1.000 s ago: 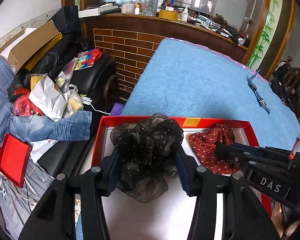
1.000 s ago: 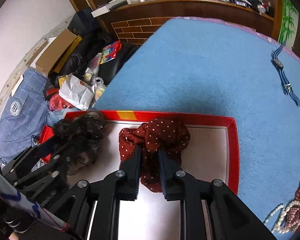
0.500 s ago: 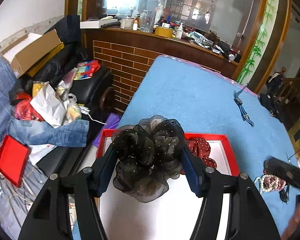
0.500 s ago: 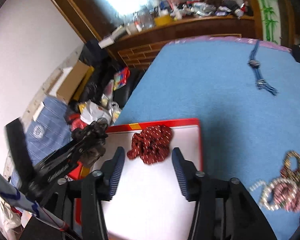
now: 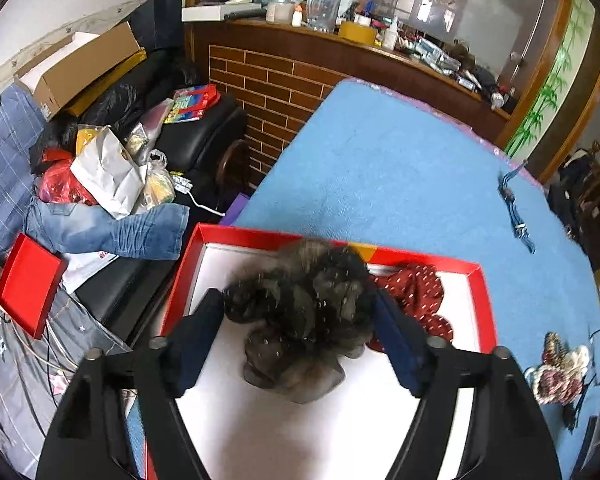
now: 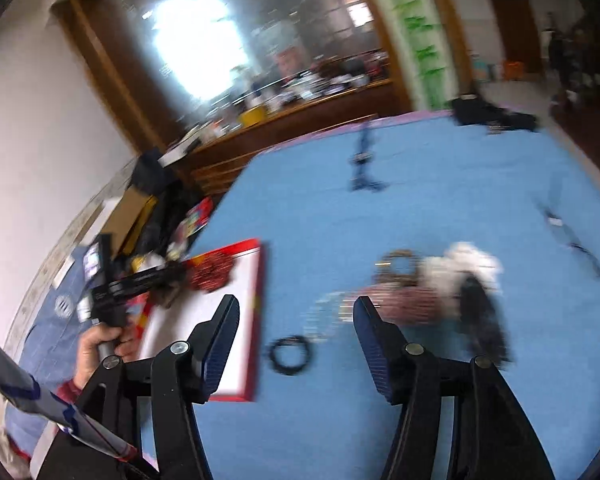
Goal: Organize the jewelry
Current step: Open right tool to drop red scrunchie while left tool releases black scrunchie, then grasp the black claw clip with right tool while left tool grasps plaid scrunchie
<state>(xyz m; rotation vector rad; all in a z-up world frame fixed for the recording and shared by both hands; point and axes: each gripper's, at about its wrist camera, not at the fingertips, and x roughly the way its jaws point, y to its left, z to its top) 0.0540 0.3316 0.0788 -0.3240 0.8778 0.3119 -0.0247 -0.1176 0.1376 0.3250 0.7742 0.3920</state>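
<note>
The left gripper (image 5: 300, 312) is angled downward, its jaws opening — a black scrunchie (image 5: 300, 308) lies between the pads. The right gripper (image 6: 296, 340) is held tilted, jaws opening with nothing between them. The left hand (image 6: 100, 344) is wrapped around its handle.

Left gripper (image 5: 300, 312) over red tray (image 5: 485, 300), jaws opening, black dotted scrunchie (image 5: 300, 312) between them, contact with pads unclear. Red dotted scrunchie (image 5: 420, 296) lay beside it in tray. Bead jewelry pile (image 5: 560, 372) on blue worktop (image 5: 388, 172), right of tray.
</note>
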